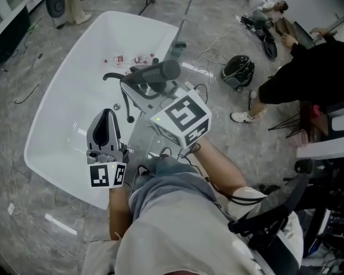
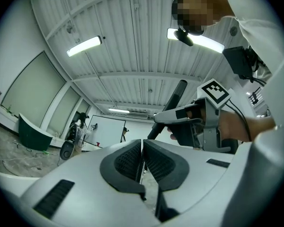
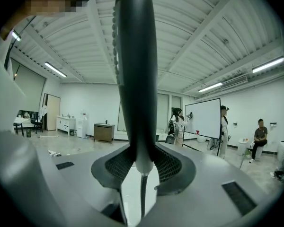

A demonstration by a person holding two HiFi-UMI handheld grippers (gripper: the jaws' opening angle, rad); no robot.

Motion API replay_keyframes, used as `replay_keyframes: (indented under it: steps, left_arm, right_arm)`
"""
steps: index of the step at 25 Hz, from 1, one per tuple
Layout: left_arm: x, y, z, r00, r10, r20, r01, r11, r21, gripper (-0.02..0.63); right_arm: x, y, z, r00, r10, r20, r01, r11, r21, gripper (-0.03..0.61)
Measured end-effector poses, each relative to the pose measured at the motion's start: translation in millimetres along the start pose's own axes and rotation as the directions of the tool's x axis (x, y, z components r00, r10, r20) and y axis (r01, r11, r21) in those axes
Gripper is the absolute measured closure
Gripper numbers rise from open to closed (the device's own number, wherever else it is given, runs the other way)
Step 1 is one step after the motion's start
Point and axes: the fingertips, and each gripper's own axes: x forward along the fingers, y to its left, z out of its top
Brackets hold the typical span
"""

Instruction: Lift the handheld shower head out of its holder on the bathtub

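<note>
In the head view the dark grey shower head (image 1: 160,71) hangs above the near rim of the white bathtub (image 1: 57,96). My right gripper (image 1: 152,80) is shut on it, its marker cube just behind. The right gripper view has the shower head (image 3: 132,74) standing upright between the pads, with its hose (image 3: 143,193) running down below the jaws. My left gripper (image 1: 107,116) hovers to the left over the tub, apart from the shower head. The left gripper (image 2: 142,157) has its pads together with nothing between them, and the right gripper (image 2: 199,122) with the shower head (image 2: 173,105) shows beyond it.
Dark tap fittings (image 1: 129,93) stand on the tub's rim below the shower head. Small items (image 1: 129,59) lie in the tub. A black bag (image 1: 238,70), cables and a seated person (image 1: 309,67) are on the floor to the right. A whiteboard (image 3: 203,117) and people stand farther off.
</note>
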Motion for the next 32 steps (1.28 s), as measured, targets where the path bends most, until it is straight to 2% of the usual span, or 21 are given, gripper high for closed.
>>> replay_keyframes:
  steps: [2, 7, 13, 20, 32]
  left_arm:
    - [-5.3, -6.6, 1.3, 1.000, 0.009, -0.022, -0.009, 1.000, 0.009, 0.594]
    - [5.1, 8.6, -11.8, 0.985, 0.041, -0.168, -0.039, 0.999, 0.013, 0.595]
    - [23.0, 3.9, 1.1, 0.971, 0.017, -0.238, -0.014, 1.000, 0.014, 0.595]
    - [28.4, 11.5, -2.6, 0.965, -0.020, -0.261, 0.018, 1.000, -0.009, 0.595]
    - [20.7, 24.0, -5.7, 0.972, -0.031, -0.232, 0.020, 0.999, -0.050, 0.595]
  right_arm:
    - [-12.1, 2.4, -4.0, 1.000, -0.011, 0.001, 0.011, 1.000, 0.005, 0.442]
    - [-3.5, -0.5, -21.8, 1.000, -0.007, -0.010, 0.007, 1.000, 0.014, 0.442]
    - [-7.4, -3.5, -28.8, 1.000, -0.003, -0.031, 0.004, 1.000, 0.028, 0.442]
    - [0.5, 6.8, -40.4, 0.999, 0.007, -0.034, -0.006, 0.999, 0.037, 0.442]
    - [10.7, 15.3, -60.0, 0.998, 0.027, -0.055, -0.023, 0.998, 0.064, 0.442]
